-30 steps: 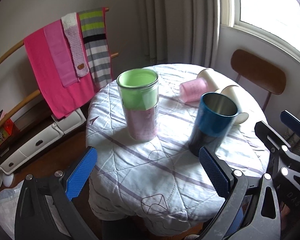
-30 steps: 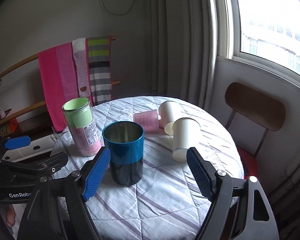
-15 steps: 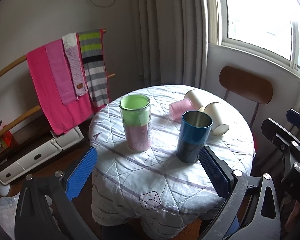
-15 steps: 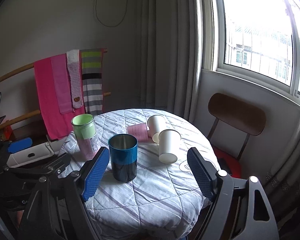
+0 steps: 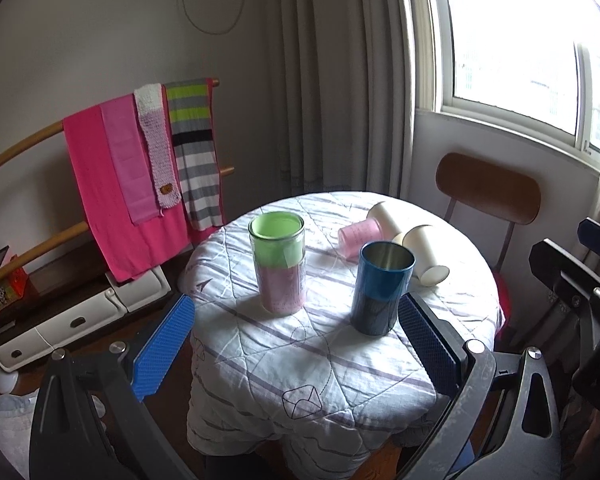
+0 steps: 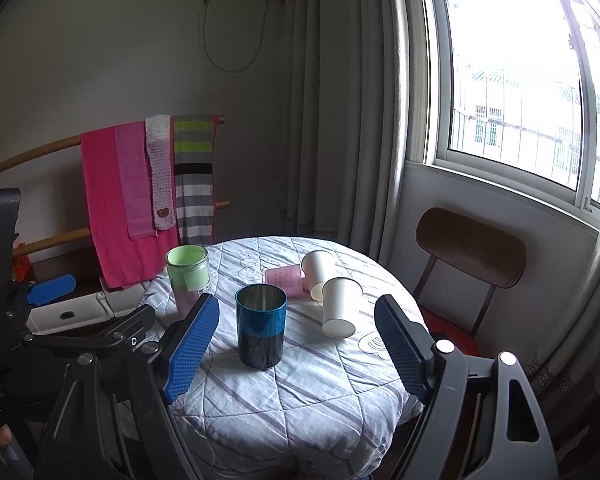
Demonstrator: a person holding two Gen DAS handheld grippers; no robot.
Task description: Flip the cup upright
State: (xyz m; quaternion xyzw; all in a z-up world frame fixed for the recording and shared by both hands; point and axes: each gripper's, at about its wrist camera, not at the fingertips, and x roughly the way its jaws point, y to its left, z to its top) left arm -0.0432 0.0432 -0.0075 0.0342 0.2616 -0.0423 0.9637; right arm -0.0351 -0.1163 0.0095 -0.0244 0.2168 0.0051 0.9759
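A: Where do we stand? Both of our tools look idle to me.

B: They are. Our left hand-held gripper (image 5: pixel 296 344) is spread wide with nothing between its blue pads, and our right hand-held gripper (image 6: pixel 296 344) is the same, released and off the tabletop (image 6: pixel 320 392).

A: Which cup do we go for? The blue cup (image 6: pixel 261 326) and the green jar (image 6: pixel 187 278) already stand with their mouths up.

B: We judge the near white cup (image 6: pixel 339 307) is the one. It sits upside down and tilted, wide mouth high, narrow base low and toward us. Behind it, at about 11 o'clock from it, a second white cup (image 6: pixel 317 270) and a pink cup (image 6: pixel 285 280) lie on their sides, and the three crowd together.

A: How does it lie from us?

B: In the right wrist view it is at about 1 o'clock, between our pads and beyond them. In the left wrist view the same cup (image 5: pixel 425 254) sits at about 2 o'clock, past the blue cup (image 5: pixel 382 288). So our right side seems nearer, with an open lane.

A: And its long axis?

B: It runs from the base near us up and away, leaning. We would want the pads across that axis, on the side walls.
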